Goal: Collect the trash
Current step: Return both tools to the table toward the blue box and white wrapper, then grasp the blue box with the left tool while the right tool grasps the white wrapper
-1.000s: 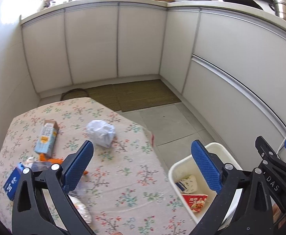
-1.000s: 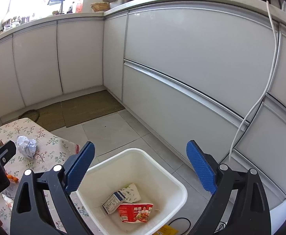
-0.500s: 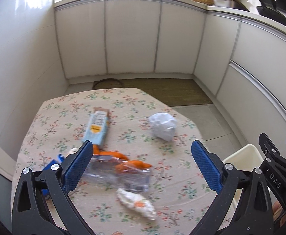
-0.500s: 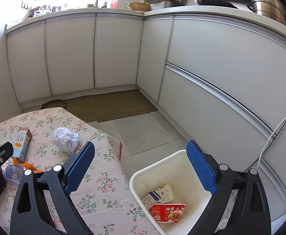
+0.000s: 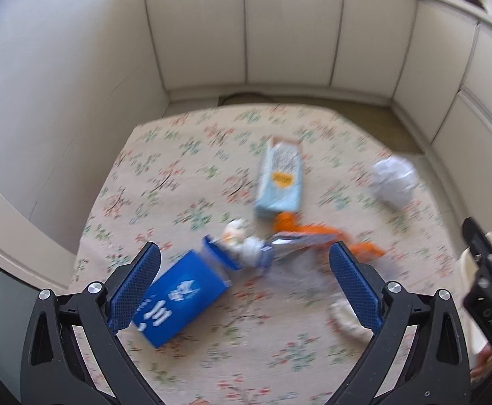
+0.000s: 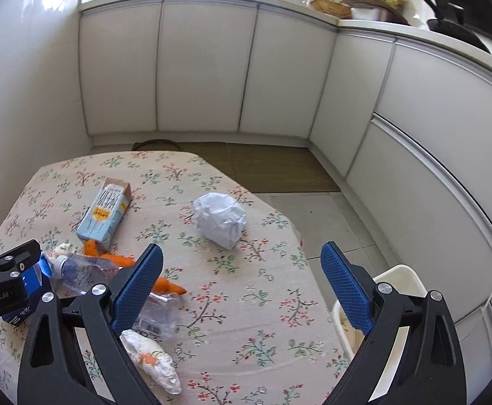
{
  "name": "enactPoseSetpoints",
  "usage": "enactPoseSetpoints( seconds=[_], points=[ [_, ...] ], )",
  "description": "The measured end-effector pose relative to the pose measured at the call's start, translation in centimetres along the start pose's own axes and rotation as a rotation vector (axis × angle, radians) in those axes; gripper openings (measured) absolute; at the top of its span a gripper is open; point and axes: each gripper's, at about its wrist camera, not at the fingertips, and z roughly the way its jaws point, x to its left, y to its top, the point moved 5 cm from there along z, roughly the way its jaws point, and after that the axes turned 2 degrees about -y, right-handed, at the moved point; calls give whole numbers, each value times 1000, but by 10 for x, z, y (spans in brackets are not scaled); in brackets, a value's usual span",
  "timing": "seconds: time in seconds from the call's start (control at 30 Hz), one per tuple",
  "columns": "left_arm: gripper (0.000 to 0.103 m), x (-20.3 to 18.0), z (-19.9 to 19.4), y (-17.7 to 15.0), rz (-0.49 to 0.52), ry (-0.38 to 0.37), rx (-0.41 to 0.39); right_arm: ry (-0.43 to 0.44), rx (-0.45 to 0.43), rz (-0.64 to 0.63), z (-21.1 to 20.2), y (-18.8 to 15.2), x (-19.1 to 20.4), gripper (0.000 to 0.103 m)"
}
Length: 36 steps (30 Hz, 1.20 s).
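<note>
Both views have swung from bin to tabletop (image 6: 273,307) | left hand-held gripper (image 5: 244,285) and right hand-held gripper (image 6: 242,290) spread, empty | blue carton (image 5: 178,298) lower left: light, stiff, pinch flat sides | paper ball (image 6: 219,224) centre: soft, squeeze anywhere

White cabinets (image 6: 205,67) line the wall at 12 o'clock. A woven mat (image 6: 273,168) lies below them. A flowered tablecloth (image 6: 246,287) covers the table.

White cabinets (image 6: 205,67), tiled floor (image 6: 320,216), woven mat (image 6: 273,168).
</note>
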Motion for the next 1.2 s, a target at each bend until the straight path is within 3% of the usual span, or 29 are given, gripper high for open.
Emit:
enactPoseSetpoints(
  seconds=[0.2, 0.27, 0.43, 0.5, 0.57, 0.63, 0.77, 0.97, 1.13, 1.17, 1.2],
  points=[
    [96, 38, 57, -34, 81, 47, 247, 78, 79, -103, 25, -7, 36, 95],
    [96, 42, 68, -45, 120, 52, 289, 117, 104, -137, 35, -8, 45, 95],
    [95, 37, 74, -55, 208, 13, 300, 203, 219, -250, 62, -18, 65, 95],
    [89, 31, 73, -56, 252, 3, 292, 230, 252, -283, 70, -24, 69, 95],
    [62, 24, 72, -60, 289, -14, 306, 249, 281, -319, 76, -30, 71, 95],
    [55, 21, 73, -65, 289, -46, 333, 266, 310, -340, 80, -34, 70, 95],
    [54, 28, 64, -66, 216, -98, 349, 325, 407, -370, 81, -47, 68, 95],
    [54, 40, 29, -47, 105, -126, 254, 404, 547, -456, 70, -84, 80, 93],
    [54, 36, 9, -31, 77, -141, 182, 441, 630, -445, 72, -107, 89, 55],
    [54, 35, 6, -29, 75, -142, 172, 446, 626, -437, 72, -107, 89, 51],
    [54, 35, 3, -29, 73, -143, 164, 448, 614, -432, 70, -106, 89, 36]
  ],
)
